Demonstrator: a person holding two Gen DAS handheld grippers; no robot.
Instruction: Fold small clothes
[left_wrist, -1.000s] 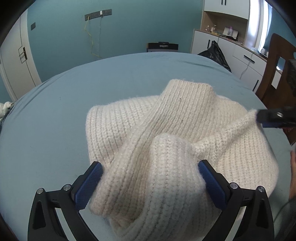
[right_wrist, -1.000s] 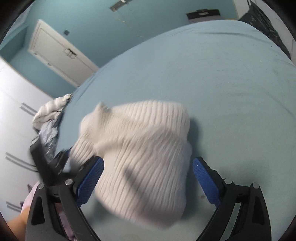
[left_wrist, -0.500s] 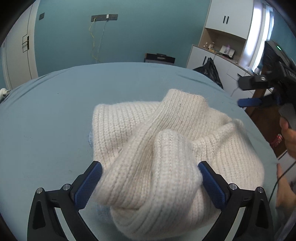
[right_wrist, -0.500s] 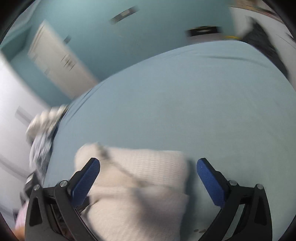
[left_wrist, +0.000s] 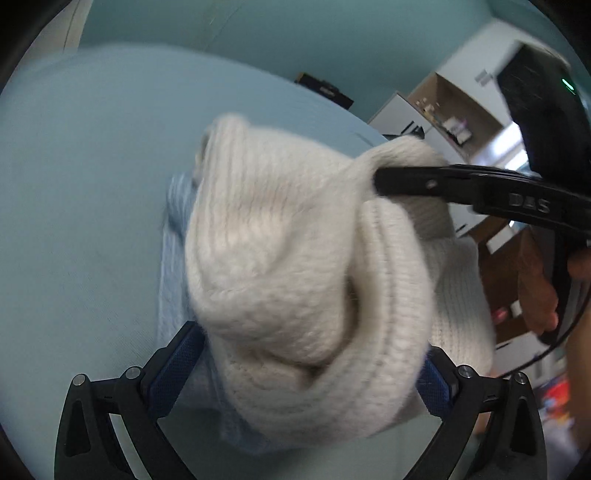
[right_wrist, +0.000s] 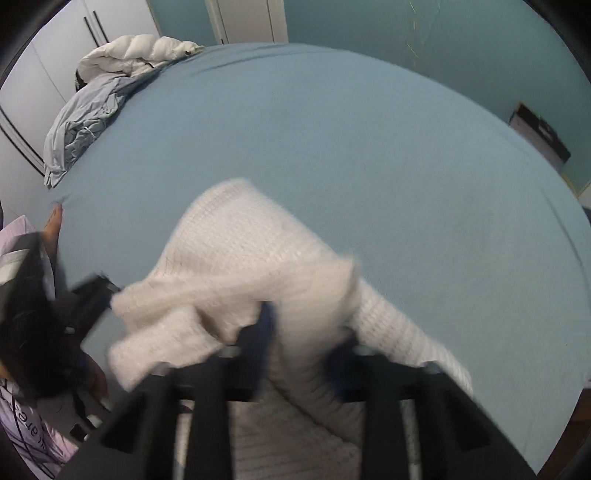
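Note:
A cream ribbed knit sweater (left_wrist: 280, 258) lies bunched on the blue bed sheet (left_wrist: 81, 177). My left gripper (left_wrist: 299, 373) is wide open, with the sweater's thick folded bulk filling the gap between its blue pads. My right gripper (right_wrist: 303, 332) is shut on a fold of the sweater (right_wrist: 258, 266) and lifts it. In the left wrist view the right gripper's black fingers (left_wrist: 413, 182) pinch the sweater's upper right edge. A pale blue knit layer (left_wrist: 173, 258) shows under the sweater at the left.
A crumpled white and grey duvet (right_wrist: 110, 81) lies at the bed's far corner. White cupboards and shelves (left_wrist: 443, 118) stand past the bed's right edge. A black box (left_wrist: 325, 90) sits by the far wall. The person's hand (left_wrist: 535, 288) holds the right gripper.
My right gripper has come down from the air and closed on the sweater's edge, pulling it up. The left gripper has tilted and stayed open around the bulk.

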